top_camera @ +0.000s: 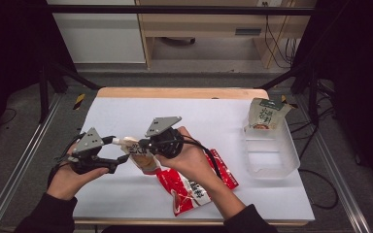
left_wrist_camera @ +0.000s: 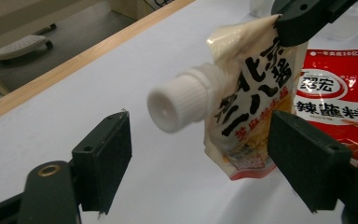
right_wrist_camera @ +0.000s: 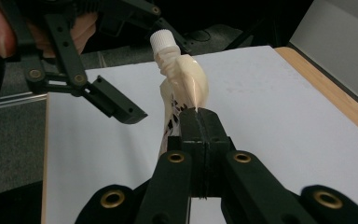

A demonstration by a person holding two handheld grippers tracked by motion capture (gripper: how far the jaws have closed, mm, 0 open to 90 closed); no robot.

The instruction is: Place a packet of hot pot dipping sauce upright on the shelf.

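High view: right tongs (top_camera: 143,144) clamped on spouted pouch (top_camera: 141,156), held clear of the desk (top_camera: 126,194). Left tongs (top_camera: 119,153) apart, either side of pouch's white cap (top_camera: 117,141). Red packet (top_camera: 194,187) flat below right hand; clear bin (top_camera: 272,155) w/ another pouch (top_camera: 264,114) well off to the right.

Left gripper view: cap (left_wrist_camera: 182,98) sits btwn left tongs (left_wrist_camera: 200,154), pads not touching it.

Right gripper view: right tongs (right_wrist_camera: 199,128) shut tight on pouch edge (right_wrist_camera: 186,88); cap up top.
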